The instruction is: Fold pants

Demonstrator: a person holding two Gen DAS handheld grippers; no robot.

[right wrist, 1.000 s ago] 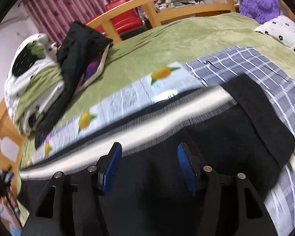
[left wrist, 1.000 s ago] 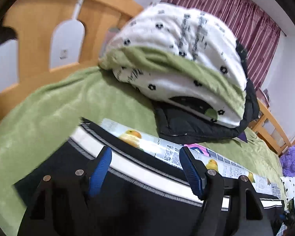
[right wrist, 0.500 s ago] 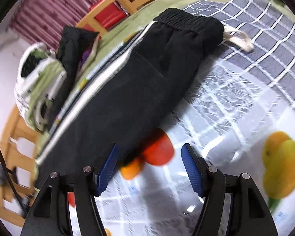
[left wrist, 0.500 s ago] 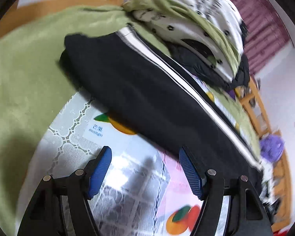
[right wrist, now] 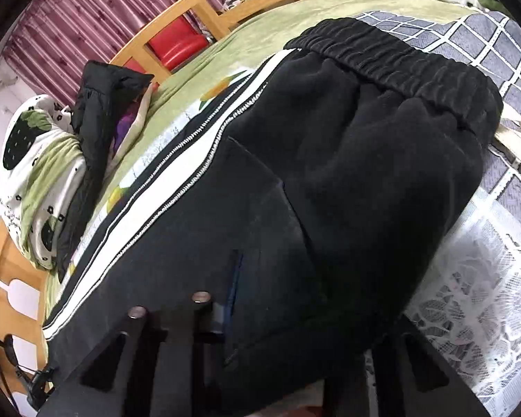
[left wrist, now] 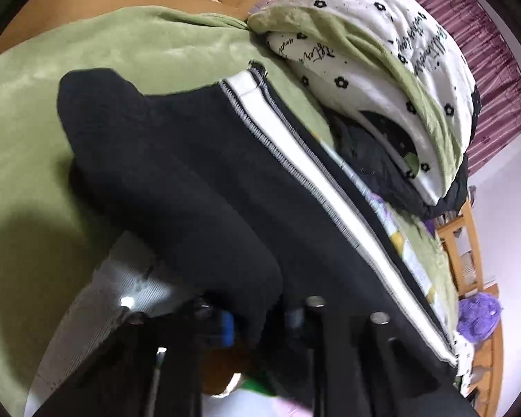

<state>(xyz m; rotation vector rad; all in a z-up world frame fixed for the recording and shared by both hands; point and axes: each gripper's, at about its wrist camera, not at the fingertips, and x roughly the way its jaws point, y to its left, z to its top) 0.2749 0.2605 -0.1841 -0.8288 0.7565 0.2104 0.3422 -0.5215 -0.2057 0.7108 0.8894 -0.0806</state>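
Closing on the black pants (left wrist: 198,180) lying lengthwise on the bed (left wrist: 27,111), left gripper (left wrist: 257,323) and right gripper (right wrist: 271,316) have dropped from hovering open to pinching the near edge, ready to fold.

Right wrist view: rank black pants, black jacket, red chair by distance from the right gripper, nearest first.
1. black pants: between the closing jaws of the right gripper, bottom centre.
2. black jacket: left, beside the bedding pile.
3. red chair: upper left, behind the bed frame.
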